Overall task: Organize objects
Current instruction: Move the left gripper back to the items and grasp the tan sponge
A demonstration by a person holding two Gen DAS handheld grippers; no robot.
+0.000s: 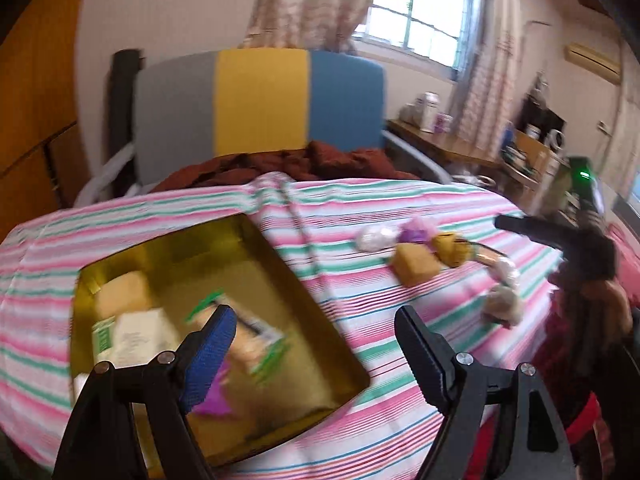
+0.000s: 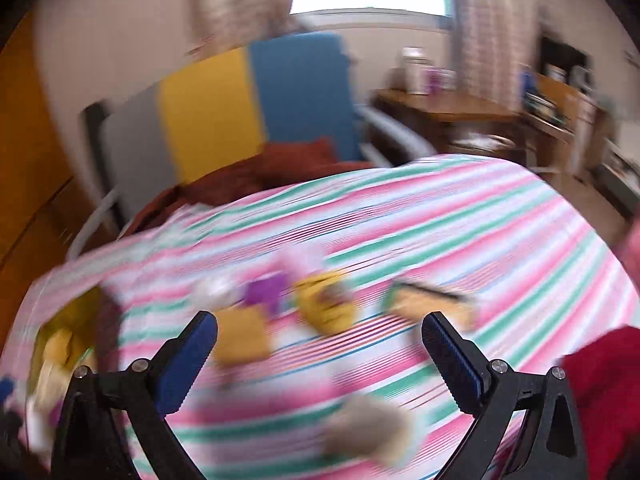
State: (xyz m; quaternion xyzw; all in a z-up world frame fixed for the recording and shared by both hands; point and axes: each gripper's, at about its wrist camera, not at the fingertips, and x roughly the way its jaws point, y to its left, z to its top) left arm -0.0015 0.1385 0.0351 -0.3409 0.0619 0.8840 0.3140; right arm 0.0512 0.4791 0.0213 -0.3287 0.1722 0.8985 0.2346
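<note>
A striped cloth (image 1: 420, 216) covers the table. The left view shows the gold box (image 1: 320, 300) holding packets; the blurred right view barely catches it. Loose snacks (image 1: 416, 266) lie on the cloth. Left gripper (image 1: 316, 322) and right gripper (image 2: 320, 330) gape wide, empty.

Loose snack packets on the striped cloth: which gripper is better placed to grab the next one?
Right, probably. The right gripper is open directly over the loose packets, while the open left gripper sits by the gold box.

Motion blur smears the snack packets (image 2: 324, 312); perhaps wrapped sweets, labels unreadable.
</note>
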